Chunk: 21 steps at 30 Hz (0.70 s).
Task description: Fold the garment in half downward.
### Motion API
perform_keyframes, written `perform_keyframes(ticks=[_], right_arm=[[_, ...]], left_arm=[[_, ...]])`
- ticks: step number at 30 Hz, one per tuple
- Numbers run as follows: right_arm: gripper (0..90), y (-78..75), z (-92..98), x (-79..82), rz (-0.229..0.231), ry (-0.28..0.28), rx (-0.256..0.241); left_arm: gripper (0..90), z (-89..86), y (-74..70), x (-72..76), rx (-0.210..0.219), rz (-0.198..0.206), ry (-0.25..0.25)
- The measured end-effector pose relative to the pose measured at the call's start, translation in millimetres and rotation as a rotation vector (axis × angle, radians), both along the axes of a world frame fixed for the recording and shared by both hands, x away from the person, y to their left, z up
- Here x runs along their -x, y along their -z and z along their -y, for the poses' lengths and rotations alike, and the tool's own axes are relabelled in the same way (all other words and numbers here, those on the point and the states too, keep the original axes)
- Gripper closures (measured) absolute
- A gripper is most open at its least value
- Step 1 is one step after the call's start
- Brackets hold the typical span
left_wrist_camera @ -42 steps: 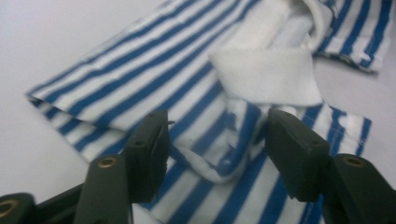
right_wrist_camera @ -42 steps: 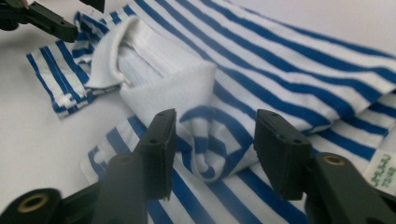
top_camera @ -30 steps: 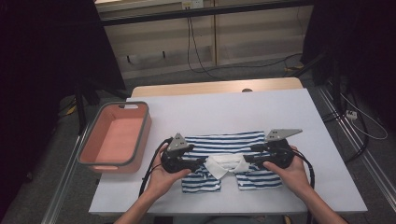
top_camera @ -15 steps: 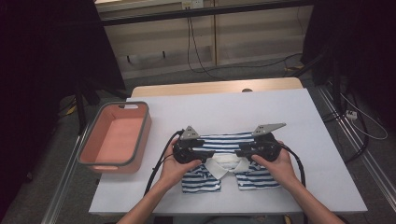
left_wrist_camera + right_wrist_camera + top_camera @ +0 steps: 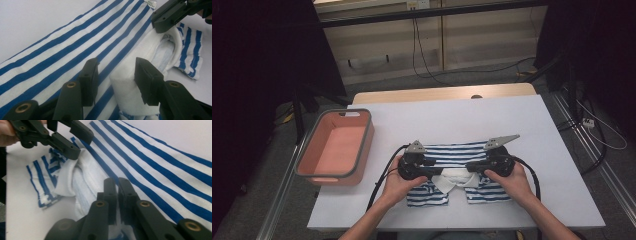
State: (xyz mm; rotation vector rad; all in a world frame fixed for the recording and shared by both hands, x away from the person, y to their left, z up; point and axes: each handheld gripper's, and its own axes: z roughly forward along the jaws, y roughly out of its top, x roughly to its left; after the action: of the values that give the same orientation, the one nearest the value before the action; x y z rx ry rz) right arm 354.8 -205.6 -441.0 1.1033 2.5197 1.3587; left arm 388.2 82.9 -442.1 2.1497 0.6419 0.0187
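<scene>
A blue-and-white striped cotton shirt with a white collar [image 5: 456,172] lies folded on the white table top [image 5: 472,117], near its front edge and just ahead of the person's hands. The left gripper [image 5: 113,75] hovers low over the cloth with its jaws apart — one over the blue stripes, the other against the thick white collar fold [image 5: 155,50]. The right gripper [image 5: 117,185] comes in from the opposite side; its jaws stand pressed together, and whether any cloth is pinched between them I cannot tell. From above, both tools point inward at the collar, close to each other. A salmon-pink plastic bin with a grey rim [image 5: 337,147] sits at the table's left edge — well apart from the shirt.
</scene>
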Motion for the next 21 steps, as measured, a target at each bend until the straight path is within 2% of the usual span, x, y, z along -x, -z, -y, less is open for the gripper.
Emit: perform_keyframes(ticks=[5,14,18,21], right_arm=[[88.9,-6.0,1.4,4.0,0.025,-0.008,-0.008],[89.1,-12.1,2.7,14.6,0.06,-0.036,-0.024],[89.2,-15.5,3.3,18.3,0.082,-0.031,-0.03],[89.2,-18.9,4.5,16.3,0.1,-0.019,-0.035]], left_arm=[[53.7,-1.4,1.3,1.4,-0.008,-0.01,0.012],[54.9,0.2,0.7,2.9,0.012,-0.032,0.031],[52.2,0.7,-0.2,1.5,0.028,-0.033,0.031],[52.7,2.0,1.6,-3.0,0.056,-0.053,0.027]])
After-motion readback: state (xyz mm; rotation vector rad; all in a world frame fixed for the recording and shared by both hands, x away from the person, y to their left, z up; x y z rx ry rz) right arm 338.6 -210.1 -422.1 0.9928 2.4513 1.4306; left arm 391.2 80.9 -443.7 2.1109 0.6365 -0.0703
